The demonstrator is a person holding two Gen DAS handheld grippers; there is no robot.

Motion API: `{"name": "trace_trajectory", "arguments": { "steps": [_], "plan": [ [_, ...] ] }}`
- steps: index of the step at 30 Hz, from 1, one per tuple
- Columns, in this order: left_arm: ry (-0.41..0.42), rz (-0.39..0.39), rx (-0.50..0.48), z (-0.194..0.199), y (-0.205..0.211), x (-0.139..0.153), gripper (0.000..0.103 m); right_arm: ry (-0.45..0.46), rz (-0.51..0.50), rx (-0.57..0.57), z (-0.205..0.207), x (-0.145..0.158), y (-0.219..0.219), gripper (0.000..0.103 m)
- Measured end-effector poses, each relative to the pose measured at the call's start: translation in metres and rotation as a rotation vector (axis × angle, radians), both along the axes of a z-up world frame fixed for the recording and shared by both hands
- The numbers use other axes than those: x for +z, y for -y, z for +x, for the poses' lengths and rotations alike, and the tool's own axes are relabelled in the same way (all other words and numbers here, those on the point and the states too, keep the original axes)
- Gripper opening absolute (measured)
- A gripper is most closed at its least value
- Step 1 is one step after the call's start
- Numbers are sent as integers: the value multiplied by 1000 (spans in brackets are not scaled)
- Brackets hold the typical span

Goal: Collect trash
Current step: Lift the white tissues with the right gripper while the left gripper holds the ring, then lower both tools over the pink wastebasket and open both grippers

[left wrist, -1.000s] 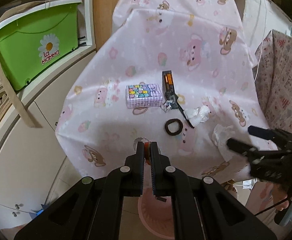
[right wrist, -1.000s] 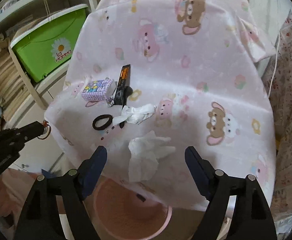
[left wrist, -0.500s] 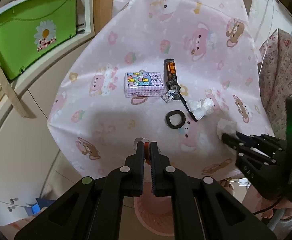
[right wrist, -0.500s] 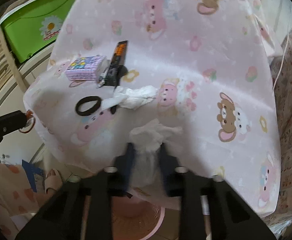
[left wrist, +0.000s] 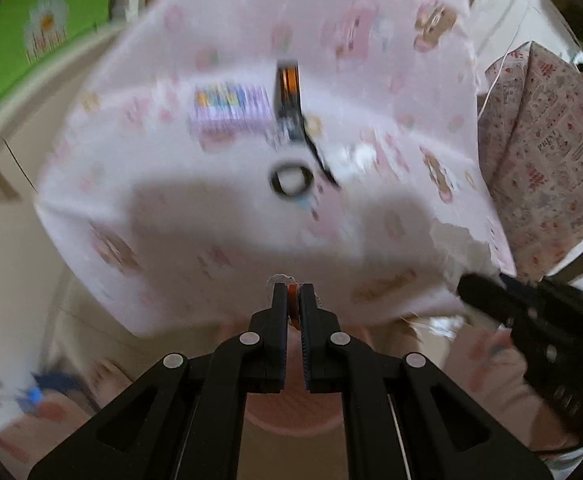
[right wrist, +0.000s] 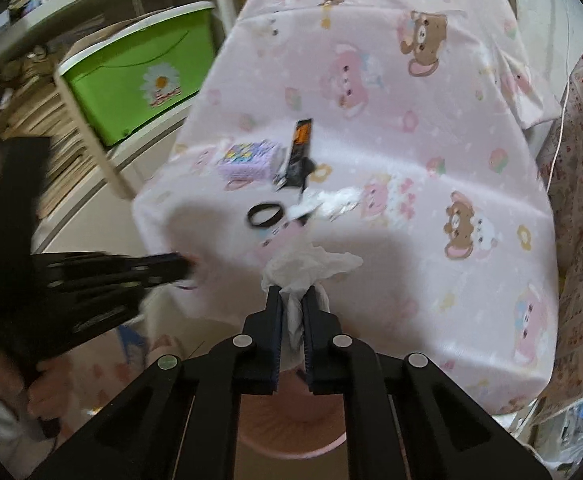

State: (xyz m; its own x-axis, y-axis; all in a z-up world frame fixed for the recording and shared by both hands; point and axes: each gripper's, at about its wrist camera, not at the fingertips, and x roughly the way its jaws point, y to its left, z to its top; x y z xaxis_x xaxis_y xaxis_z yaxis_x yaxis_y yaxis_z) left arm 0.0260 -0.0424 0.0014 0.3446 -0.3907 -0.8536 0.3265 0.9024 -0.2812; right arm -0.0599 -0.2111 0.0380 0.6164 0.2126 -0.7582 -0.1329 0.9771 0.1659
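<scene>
Above pink bin point(right wrist: 291, 436), right hand-held gripper point(right wrist: 292, 294) clamping crumpled tissue point(right wrist: 311, 266)

The red-and-cream patterned fabric point(left wrist: 547, 136) hanging at the right edge of the left wrist view carries the printed word "PRINT" in several places. The green plastic storage bin point(right wrist: 139, 76) bears a white daisy logo point(right wrist: 159, 80) with red lettering beneath it, too blurred to read.

On the table point(right wrist: 431, 152), the box point(right wrist: 247, 160) lies left of the lighter point(right wrist: 300, 152).
</scene>
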Motion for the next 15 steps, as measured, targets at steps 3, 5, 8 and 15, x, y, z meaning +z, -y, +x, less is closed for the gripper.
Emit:
{"name": "trace_trajectory", "arguments": {
  "steps": [3, 5, 8, 15],
  "plan": [
    [-72, 5, -11, 0, 5, -17, 5, -42, -16, 27, 0, -11, -7, 10],
    [-84, 29, -24, -2, 10, -24, 5, -90, -14, 47, 4, -25, -12, 10],
    [-94, 90, -30, -3, 20, -43, 5, -163, -60, 81, 6, -52, -27, 10],
    [-271, 135, -4, 0, 28, -104, 5, -238, -160, 61, 11, -89, -34, 10]
  ]
}}
